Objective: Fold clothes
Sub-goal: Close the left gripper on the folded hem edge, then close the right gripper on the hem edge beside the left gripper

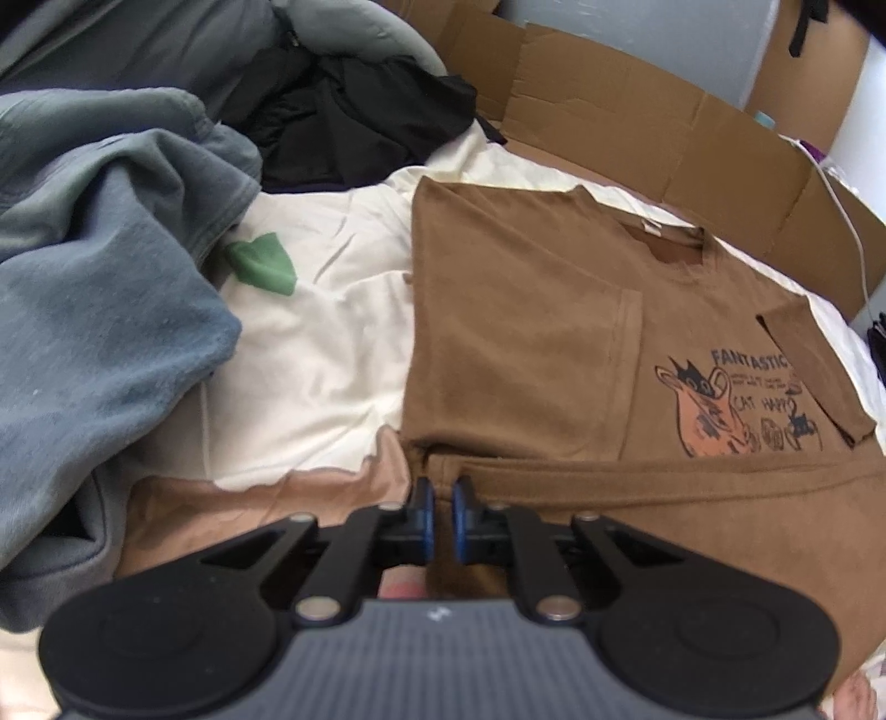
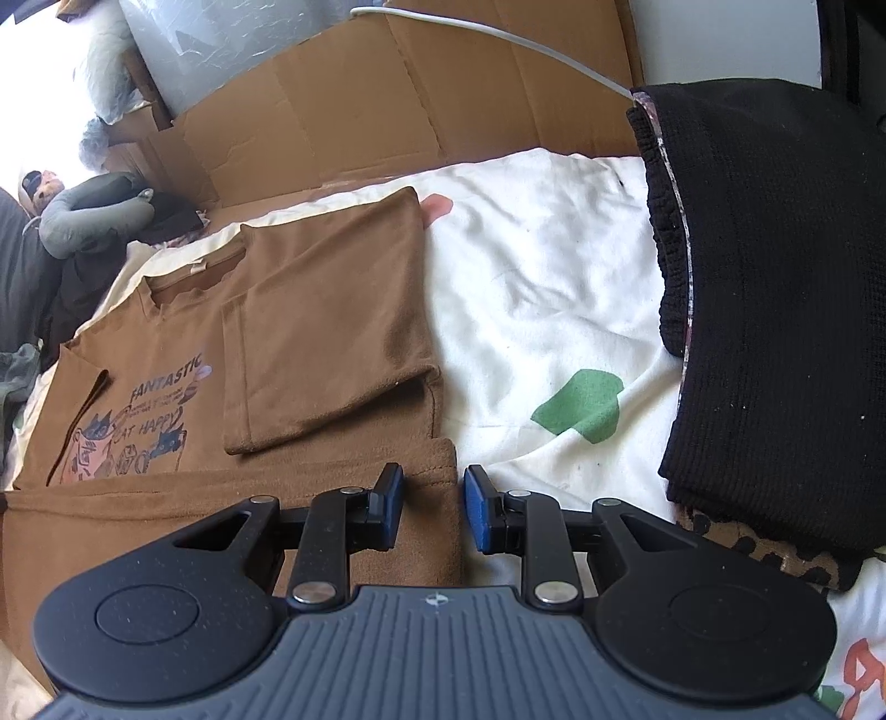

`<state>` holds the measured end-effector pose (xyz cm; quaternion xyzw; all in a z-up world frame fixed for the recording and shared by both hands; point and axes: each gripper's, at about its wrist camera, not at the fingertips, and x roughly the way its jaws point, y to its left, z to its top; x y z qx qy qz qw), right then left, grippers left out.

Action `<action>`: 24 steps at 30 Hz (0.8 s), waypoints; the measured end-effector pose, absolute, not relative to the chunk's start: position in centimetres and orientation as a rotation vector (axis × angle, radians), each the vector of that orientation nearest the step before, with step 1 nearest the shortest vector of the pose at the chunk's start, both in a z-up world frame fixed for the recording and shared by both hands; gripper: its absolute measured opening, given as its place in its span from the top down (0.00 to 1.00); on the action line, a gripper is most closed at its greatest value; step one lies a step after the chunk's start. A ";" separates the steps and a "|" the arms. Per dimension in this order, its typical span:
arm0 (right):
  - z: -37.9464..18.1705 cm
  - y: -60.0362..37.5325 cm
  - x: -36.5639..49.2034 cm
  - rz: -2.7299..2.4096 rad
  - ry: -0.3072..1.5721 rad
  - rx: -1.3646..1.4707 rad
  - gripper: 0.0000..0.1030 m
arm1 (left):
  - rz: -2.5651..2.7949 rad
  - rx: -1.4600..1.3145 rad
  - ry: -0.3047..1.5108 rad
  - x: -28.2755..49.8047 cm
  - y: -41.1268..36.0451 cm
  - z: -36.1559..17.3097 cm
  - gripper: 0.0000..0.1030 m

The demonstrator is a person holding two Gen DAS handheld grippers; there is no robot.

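Observation:
A brown T-shirt (image 1: 526, 332) with a blue and orange cat print lies flat on the white bed sheet (image 1: 310, 343), sleeves folded in over its body. In the left wrist view my left gripper (image 1: 443, 501) is at the shirt's near left hem corner. Its blue pads stand almost together, pinching the fabric edge. In the right wrist view the same T-shirt (image 2: 326, 310) has its near right hem corner lying between the fingers of my right gripper (image 2: 433, 501). Those blue pads (image 2: 394, 498) stand apart, and I see no pinch on the cloth.
A heap of grey-blue clothes (image 1: 111, 310) and black garments (image 1: 354, 116) lies to the left. A black knitted garment (image 2: 775, 310) rests on a leopard-print piece at the right. Flattened cardboard (image 2: 387, 111) lines the far edge, with a white cable (image 2: 498, 39) over it.

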<state>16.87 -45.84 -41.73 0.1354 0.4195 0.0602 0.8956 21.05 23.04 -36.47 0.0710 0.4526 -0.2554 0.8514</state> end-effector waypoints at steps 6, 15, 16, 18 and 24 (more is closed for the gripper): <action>-42.0 -46.0 17.2 0.124 0.879 0.285 0.71 | -0.541 0.153 0.966 21.4 23.0 -36.4 0.93; -42.2 -46.5 17.5 0.109 0.877 0.309 0.71 | -0.540 0.125 1.004 21.7 22.8 -37.3 0.93; -42.3 -46.5 17.5 0.111 0.879 0.308 0.71 | -0.543 0.117 1.010 21.8 22.7 -37.4 0.92; -42.6 -46.5 17.5 0.117 0.880 0.310 0.71 | -0.548 0.120 1.015 21.9 22.6 -37.5 0.92; -42.4 -46.5 17.6 0.142 0.889 0.330 0.96 | -0.566 0.094 1.041 22.4 22.3 -38.3 0.89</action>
